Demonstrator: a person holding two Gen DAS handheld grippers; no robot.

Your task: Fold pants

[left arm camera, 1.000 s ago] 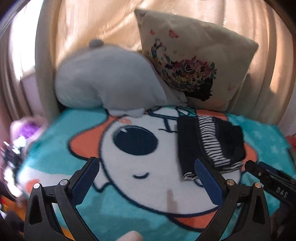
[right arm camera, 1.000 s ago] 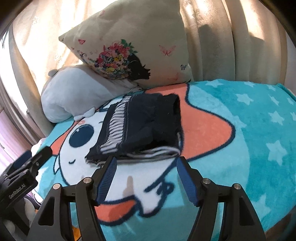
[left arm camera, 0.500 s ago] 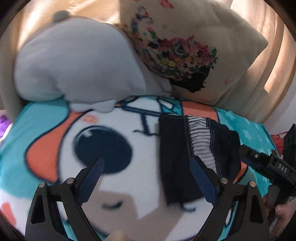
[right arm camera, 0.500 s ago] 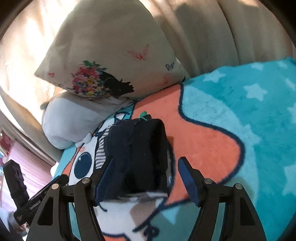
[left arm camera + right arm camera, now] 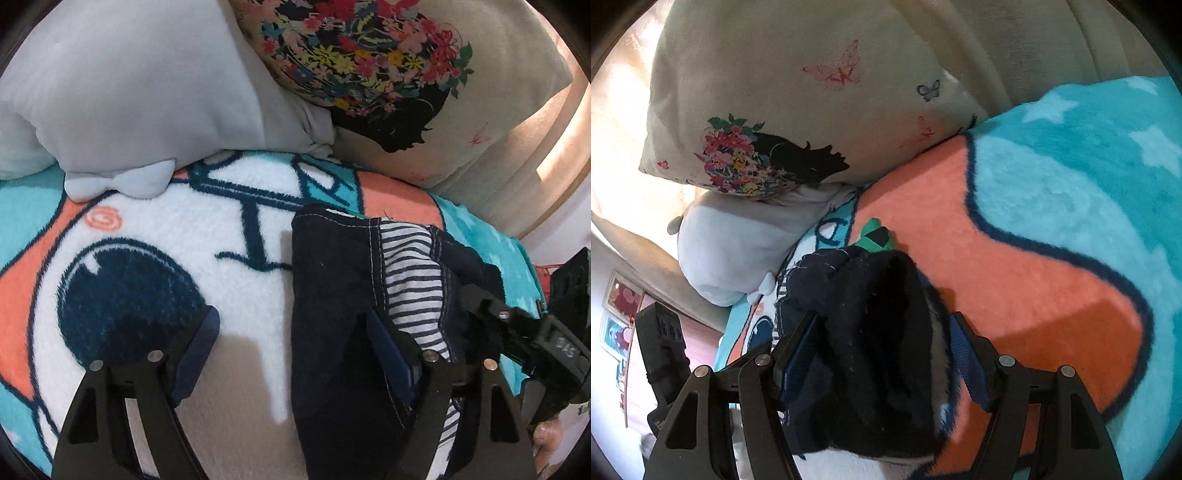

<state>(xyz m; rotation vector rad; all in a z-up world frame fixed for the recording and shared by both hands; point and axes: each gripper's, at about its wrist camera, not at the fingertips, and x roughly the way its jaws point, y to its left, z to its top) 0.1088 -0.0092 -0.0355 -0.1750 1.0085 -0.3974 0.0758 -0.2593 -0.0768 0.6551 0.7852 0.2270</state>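
The folded dark navy pants [image 5: 332, 280] with a striped lining lie on the cartoon blanket [image 5: 155, 236]. My left gripper [image 5: 291, 343] is open; its right finger rests on the pants' left half, its left finger over the blanket. My right gripper [image 5: 882, 350] is open with its jaws on either side of the pants bundle [image 5: 875, 332], close to the cloth. The right gripper also shows in the left wrist view [image 5: 517, 332] at the pants' right edge. The left gripper shows in the right wrist view [image 5: 665, 350] at far left.
A grey plush pillow [image 5: 129, 85] and a beige floral cushion [image 5: 388, 74] lean at the head of the bed, just beyond the pants. A curtain [image 5: 1052, 40] hangs behind. The teal starred part of the blanket [image 5: 1089, 155] spreads to the right.
Both grippers have moved forward and down onto the pants. The right gripper's jaws now straddle the bundle; the left gripper's right finger now lies on the pants.
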